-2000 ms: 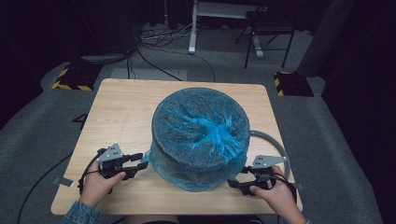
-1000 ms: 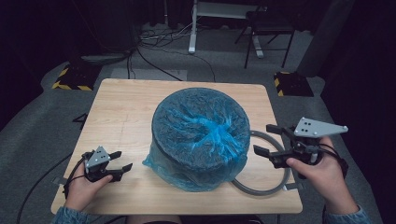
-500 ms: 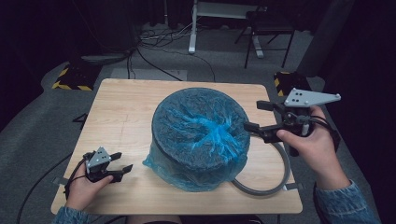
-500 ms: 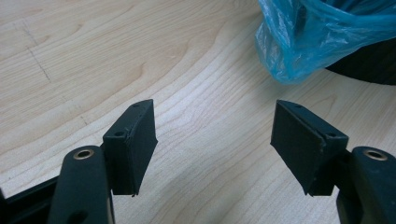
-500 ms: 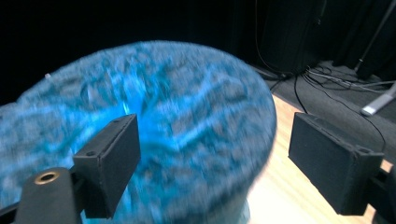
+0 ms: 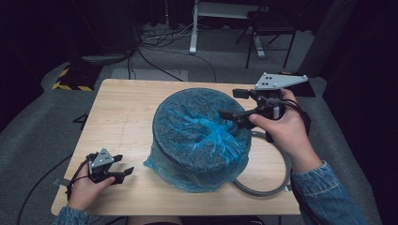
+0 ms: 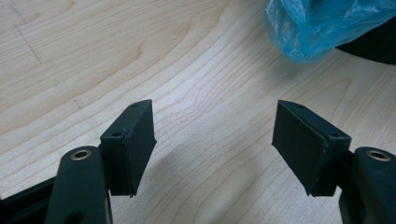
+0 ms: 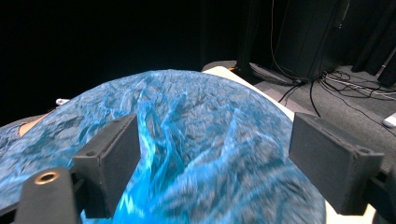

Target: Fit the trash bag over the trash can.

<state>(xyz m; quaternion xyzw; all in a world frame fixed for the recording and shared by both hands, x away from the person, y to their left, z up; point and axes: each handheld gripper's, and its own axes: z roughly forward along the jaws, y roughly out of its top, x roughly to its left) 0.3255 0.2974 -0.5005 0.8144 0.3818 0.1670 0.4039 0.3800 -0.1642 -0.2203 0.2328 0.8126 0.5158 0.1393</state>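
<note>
1. Position: right gripper (image 6: 239,104) hangs over the upper right edge of the round bin (image 6: 202,136), which stands at the middle of the wooden table (image 6: 126,108). Its jaws stand wide apart with nothing between them; the right gripper view shows the stretched blue bag (image 8: 187,140) spread below them.

2. Left gripper (image 6: 123,165) sits low at the near left corner of the table, jaws likewise wide and empty. The left gripper view shows bare wood under the jaws and a loose fold of the bag (image 7: 322,28) ahead, apart from them.

3. Grey ring (image 6: 277,180) lies flat on the table against the bin's right side, partly tucked behind it.

4. Risk, tearing: the film is thin and drawn tight over the bin's mouth. A pinch taken on the taut centre rather than on gathered slack is likely to rip it.

5. Risk, bin shifting: nothing steadies the bin while the left gripper is well apart from it. A sideways pull from the right could slide or tip the bin towards the table edge.

6. Risk, snagging: loose plastic at the base near the ring could catch under it and drag it along.

7. Risk, missed grip: the right gripper view is blurred, so the height of the jaws above the film cannot be judged; closing too high would catch nothing.
</note>
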